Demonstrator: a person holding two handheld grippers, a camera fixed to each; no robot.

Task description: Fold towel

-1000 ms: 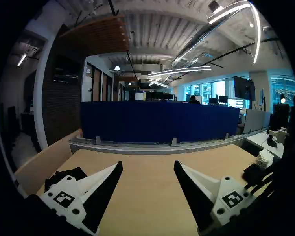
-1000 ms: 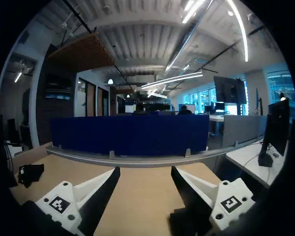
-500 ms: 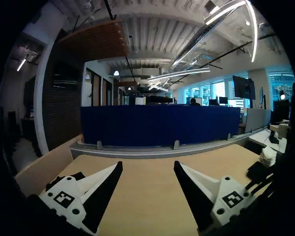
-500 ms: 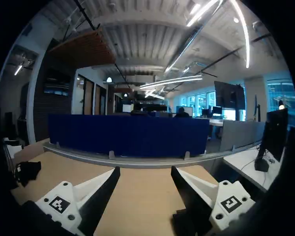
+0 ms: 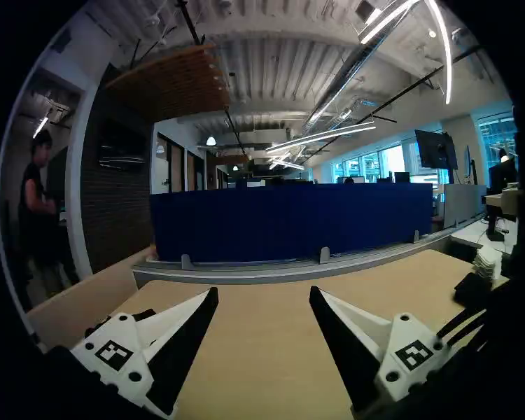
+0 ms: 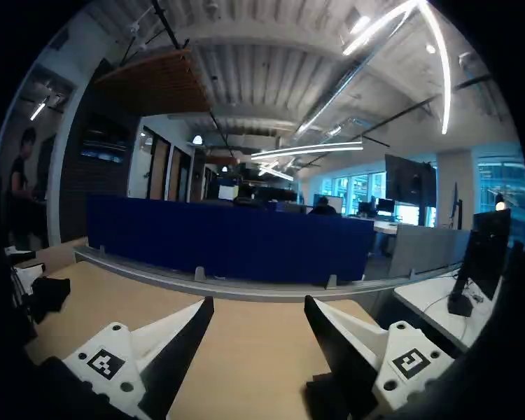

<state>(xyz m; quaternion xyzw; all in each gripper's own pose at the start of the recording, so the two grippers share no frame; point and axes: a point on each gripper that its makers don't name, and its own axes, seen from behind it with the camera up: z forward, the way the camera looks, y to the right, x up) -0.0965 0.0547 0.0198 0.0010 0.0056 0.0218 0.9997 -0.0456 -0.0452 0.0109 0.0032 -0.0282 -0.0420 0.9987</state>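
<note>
My left gripper (image 5: 262, 294) is open over the bare wooden table (image 5: 262, 350), with nothing between its fingers. A dark crumpled cloth (image 5: 101, 323) peeks out behind its left finger. At the table's right edge sits a stack of folded white cloths (image 5: 488, 262) beside a black item (image 5: 472, 287). My right gripper (image 6: 257, 302) is also open and holds nothing above the same kind of tabletop (image 6: 248, 350). A dark bundle (image 6: 49, 294) lies at the far left of the right gripper view, and a black shape (image 6: 325, 392) sits low by the right finger.
A blue partition (image 5: 290, 220) on a grey rail (image 5: 276, 266) closes off the table's far side. A person (image 5: 35, 203) stands at the far left. Another desk with a monitor (image 6: 483, 255) lies to the right.
Both views have swung slightly, so the partition and right-hand desks shifted. A person has come into sight at the far left. Both grippers stay open.
</note>
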